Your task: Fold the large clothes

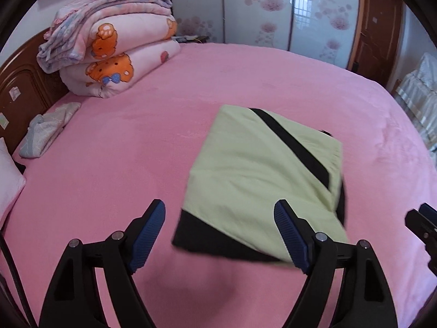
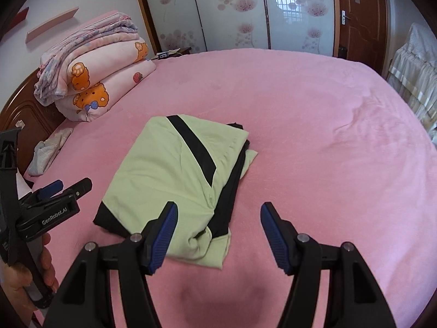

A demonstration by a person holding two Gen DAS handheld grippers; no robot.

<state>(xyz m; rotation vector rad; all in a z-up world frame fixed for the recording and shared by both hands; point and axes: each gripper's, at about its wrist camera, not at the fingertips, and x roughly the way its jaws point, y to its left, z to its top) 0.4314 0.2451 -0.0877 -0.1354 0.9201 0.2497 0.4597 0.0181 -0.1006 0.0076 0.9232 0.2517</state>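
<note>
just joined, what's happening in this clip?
A person with a gripper in each hand is folding clothes on a pink bed. The pale green and black garment lies folded into a compact rectangle. The left gripper and the right gripper are open above it, holding nothing.

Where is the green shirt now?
The folded green shirt lies mid-bed on the pink sheet, before both open grippers, with the stacked quilts behind-left.

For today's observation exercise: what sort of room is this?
Most likely a home bedroom: a bed with a wooden headboard, stacked quilts, and a sliding-door wardrobe.
</note>
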